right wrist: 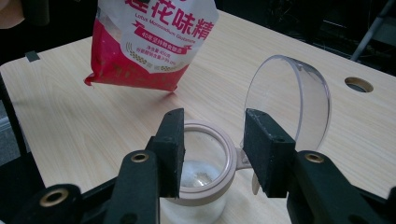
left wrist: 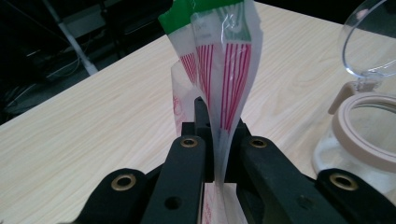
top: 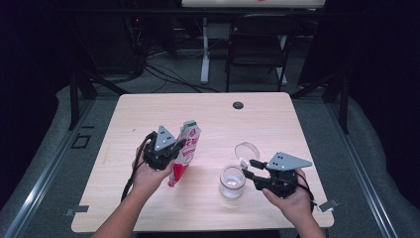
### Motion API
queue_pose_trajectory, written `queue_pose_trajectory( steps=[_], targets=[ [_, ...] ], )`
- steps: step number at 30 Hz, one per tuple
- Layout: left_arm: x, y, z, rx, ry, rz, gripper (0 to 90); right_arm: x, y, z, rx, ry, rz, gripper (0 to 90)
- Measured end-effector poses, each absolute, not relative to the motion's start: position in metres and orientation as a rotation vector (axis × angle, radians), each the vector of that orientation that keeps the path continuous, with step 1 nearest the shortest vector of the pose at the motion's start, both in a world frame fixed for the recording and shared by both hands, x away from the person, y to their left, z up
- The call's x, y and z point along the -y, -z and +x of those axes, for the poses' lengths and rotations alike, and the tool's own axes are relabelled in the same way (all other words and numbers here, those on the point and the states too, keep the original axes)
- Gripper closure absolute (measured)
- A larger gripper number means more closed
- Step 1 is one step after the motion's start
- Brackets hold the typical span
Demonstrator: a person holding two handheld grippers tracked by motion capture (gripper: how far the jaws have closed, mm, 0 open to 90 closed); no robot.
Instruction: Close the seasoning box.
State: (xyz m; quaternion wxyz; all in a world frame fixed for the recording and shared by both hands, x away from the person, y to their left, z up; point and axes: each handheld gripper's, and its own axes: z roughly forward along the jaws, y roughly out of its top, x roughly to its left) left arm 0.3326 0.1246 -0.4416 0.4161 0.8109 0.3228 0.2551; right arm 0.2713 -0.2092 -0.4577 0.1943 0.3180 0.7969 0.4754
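Bag (top: 185,151): red and white pouch with a green top edge, held off the table (top: 148,114), left of its middle, lower end hanging toward the near edge. Left gripper (top: 174,147) pinches it, jaws clamped tight on the thin film partway up; the left gripper view shows the film squeezed flat between the black jaws, the striped top standing above them.

Jar (top: 232,181): clear glass with a beige rim, stands on the table right of middle, nearer the near edge, a little white powder in the bottom. Its clear hinged lid (top: 247,150) is flipped up and back.

Right gripper (top: 250,168): hovers at the jar's rim on the lid side, jaws parted, pressing on nothing. Bag and jar near each other, not touching.
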Motion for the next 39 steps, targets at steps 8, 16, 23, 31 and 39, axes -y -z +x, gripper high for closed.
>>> queue_pose_trajectory(
  steps=[8, 16, 23, 31, 39],
  targets=[
    [-0.115, 0.445, 0.33, -0.776, -0.627, 2.051, 90.0, 0.209, 0.457, 0.272, -2.236, -1.331, 0.897, 59.2],
    [-0.111, 0.45, 0.326, -0.757, -0.604, 2.059, 90.0, 0.207, 0.457, 0.273, -2.242, -1.331, 0.896, 59.9],
    [-0.11, 0.453, 0.321, -0.737, -0.579, 2.057, 90.0, 0.206, 0.457, 0.273, -2.244, -1.331, 0.893, 60.8],
    [-0.11, 0.459, 0.311, -0.725, -0.551, 2.052, 90.0, 0.205, 0.457, 0.273, -2.247, -1.331, 0.889, 62.4],
    [-0.114, 0.466, 0.302, -0.731, -0.517, 2.039, 90.0, 0.203, 0.456, 0.273, -2.251, -1.33, 0.884, 64.2]
  ],
)
